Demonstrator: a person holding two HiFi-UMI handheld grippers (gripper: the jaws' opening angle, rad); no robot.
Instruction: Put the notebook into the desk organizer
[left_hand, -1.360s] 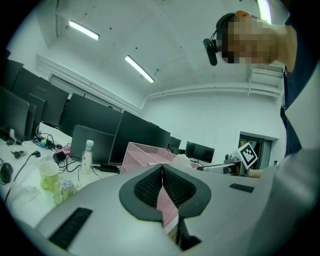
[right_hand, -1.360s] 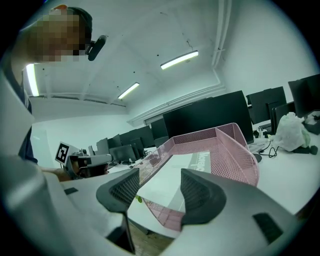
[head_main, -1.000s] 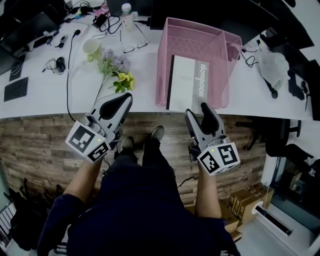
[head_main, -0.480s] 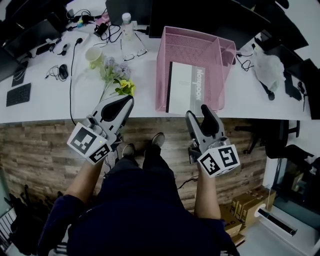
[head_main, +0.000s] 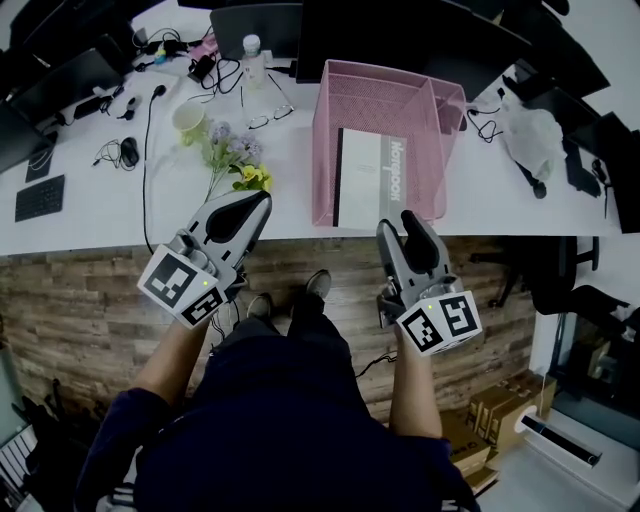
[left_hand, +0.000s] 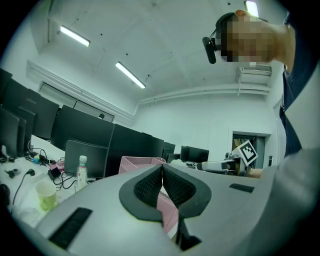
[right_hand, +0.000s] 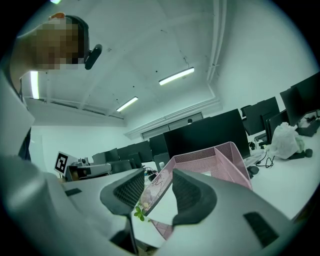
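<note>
Right gripper (head_main: 399, 222), half-open and empty, has just been closing, left gripper (head_main: 260, 198) is sitting pinched together empty, notebook (head_main: 368, 180) is lying in desk organizer (head_main: 324, 150) just ahead.

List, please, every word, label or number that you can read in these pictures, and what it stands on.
"Notebook": printed sideways on the grey band of the notebook, which lies in the pink desk organizer.
Bottle label: too small to read.
Keyboard keys: too small to read.
Nothing else is legible.
</note>
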